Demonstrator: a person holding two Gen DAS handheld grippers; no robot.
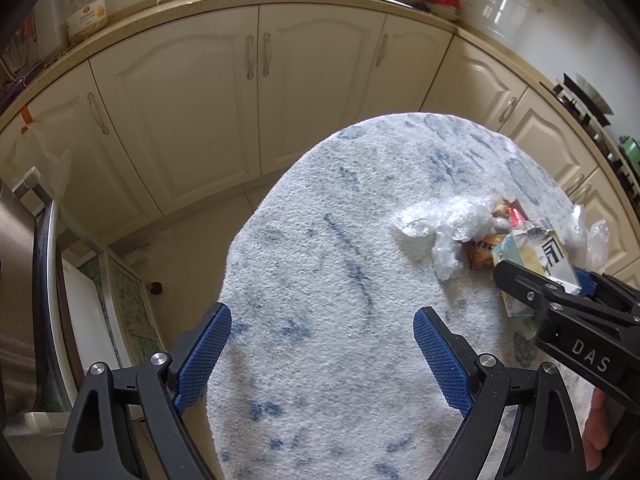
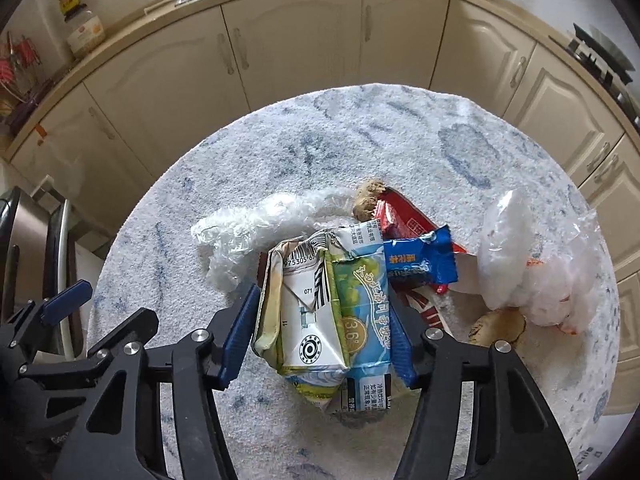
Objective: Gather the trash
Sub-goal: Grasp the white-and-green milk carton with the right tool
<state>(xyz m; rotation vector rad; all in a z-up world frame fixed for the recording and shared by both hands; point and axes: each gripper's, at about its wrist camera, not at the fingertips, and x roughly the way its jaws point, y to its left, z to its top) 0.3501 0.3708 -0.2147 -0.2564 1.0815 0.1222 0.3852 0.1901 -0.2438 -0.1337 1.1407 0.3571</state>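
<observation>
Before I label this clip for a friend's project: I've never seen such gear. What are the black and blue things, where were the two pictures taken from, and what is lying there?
There is no robot arm. A person holds one hand-held grasping tool in each hand, and a wide-angle camera on each looks forward along its two blue-padded fingers.

The left-wrist picture shows the left tool open and holding nothing, above a round table covered with a blue-and-white cloth. The right tool enters from the right edge.

The right-wrist picture shows the right tool's own view: its pads are closed against both sides of a crushed milk carton.

Other trash lies on the cloth: crumpled clear plastic film, a red wrapper, a blue wrapper, a white plastic bag and some brownish scraps. Kitchen cabinets stand behind.
</observation>
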